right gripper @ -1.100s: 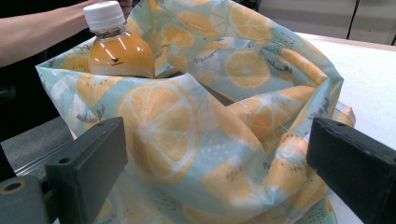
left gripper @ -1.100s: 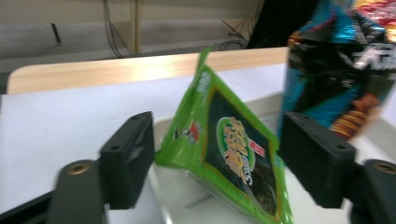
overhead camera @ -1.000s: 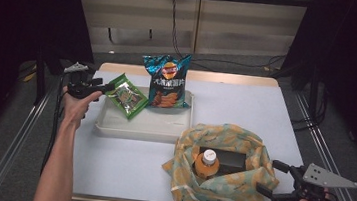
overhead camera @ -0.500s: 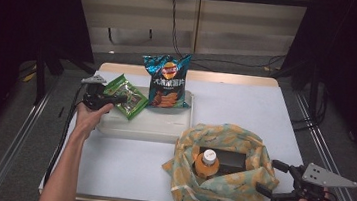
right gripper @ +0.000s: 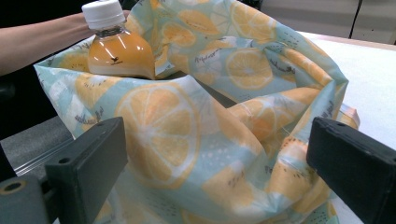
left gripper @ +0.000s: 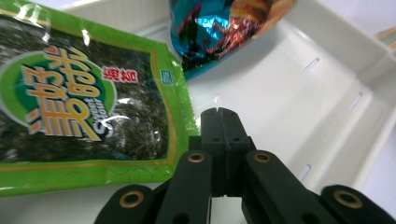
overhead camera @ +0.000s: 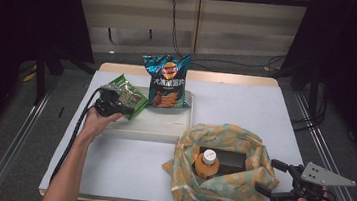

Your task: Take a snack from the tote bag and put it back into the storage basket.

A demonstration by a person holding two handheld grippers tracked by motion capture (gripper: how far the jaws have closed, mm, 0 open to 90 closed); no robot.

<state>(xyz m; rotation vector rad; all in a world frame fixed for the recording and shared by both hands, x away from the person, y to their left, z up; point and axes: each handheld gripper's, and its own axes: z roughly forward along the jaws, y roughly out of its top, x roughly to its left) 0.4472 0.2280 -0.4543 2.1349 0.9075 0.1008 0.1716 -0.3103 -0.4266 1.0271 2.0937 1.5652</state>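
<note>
The left gripper [overhead camera: 115,105] is at the left end of the white tray [overhead camera: 163,128], and its tips are at the corner of the green seaweed packet [overhead camera: 129,97]. In the left gripper view the two black jaws are pressed together, with nothing visible between them. They have just been closing. The corner of the green seaweed packet [left gripper: 84,102] lies just beside the closed tips, to their left, and I cannot tell if it touches them. The packet lies flat with one end in the white tray [left gripper: 327,93] and leans over its left edge. The blue chips bag [overhead camera: 167,80] stands upright at the back of the tray, just beside the packet.

The right gripper [overhead camera: 278,184] is at the front right part of the table [overhead camera: 124,165], held by the person's hand. Its jaws are wide apart and hold nothing. In the right gripper view the lemon-print bag [right gripper: 224,140] is right in front of them, between the two jaws. This cloth bag is open at the top, and an orange drink bottle [right gripper: 116,46] with a white cap stands inside it.
</note>
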